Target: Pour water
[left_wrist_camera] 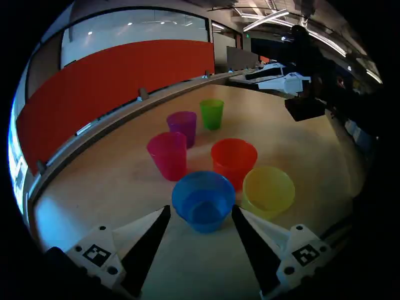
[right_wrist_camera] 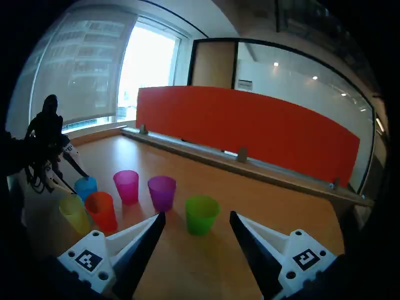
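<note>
Left gripper view: our left gripper [left_wrist_camera: 200, 209] stands spread either side of the blue cup [left_wrist_camera: 203, 200], with the yellow cup [left_wrist_camera: 268, 191] and orange cup [left_wrist_camera: 234, 159] crowding it; a careless lift could topple them or slop water. Right gripper view: right gripper [right_wrist_camera: 197, 213] spread, green cup [right_wrist_camera: 202, 214] just ahead; we count six cups.

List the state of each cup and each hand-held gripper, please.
Blue cup, upright; contents unclear.
Yellow cup, upright.
Orange cup, upright.
Pink cup, upright.
Purple cup, upright.
Green cup, upright.
Left hand-held gripper, around the blue cup; grip unclear.
Right hand-held gripper, open, holding nothing.
</note>
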The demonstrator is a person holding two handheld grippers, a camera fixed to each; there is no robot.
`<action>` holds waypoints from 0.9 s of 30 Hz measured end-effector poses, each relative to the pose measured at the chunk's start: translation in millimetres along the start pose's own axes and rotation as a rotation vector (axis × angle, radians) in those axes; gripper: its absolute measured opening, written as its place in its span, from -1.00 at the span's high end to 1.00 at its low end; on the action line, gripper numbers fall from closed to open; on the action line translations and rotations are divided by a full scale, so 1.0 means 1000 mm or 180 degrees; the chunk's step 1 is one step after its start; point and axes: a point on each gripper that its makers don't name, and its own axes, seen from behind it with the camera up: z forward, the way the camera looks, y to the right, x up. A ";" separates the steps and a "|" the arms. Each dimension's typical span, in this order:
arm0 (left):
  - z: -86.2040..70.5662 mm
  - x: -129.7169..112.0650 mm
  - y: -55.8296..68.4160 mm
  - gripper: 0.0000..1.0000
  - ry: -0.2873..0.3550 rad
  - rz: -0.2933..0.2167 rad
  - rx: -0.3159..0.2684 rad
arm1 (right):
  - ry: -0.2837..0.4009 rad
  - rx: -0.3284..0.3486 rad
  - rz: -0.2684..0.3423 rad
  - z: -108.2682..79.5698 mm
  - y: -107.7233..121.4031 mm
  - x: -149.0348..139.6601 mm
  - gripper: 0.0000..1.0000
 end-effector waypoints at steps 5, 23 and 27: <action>0.007 -0.002 0.001 -0.82 -0.0030 0.0001 -0.0047 | -0.0035 0.0010 0.0011 0.004 0.000 -0.006 -1.00; 0.021 0.002 -0.001 -0.82 -0.0014 0.0045 -0.0161 | -0.0086 0.0031 0.0025 0.016 0.000 -0.014 -1.00; 0.023 0.003 -0.001 -0.82 0.0006 0.0082 -0.0175 | -0.0100 0.0031 0.0023 0.017 -0.001 -0.017 -1.00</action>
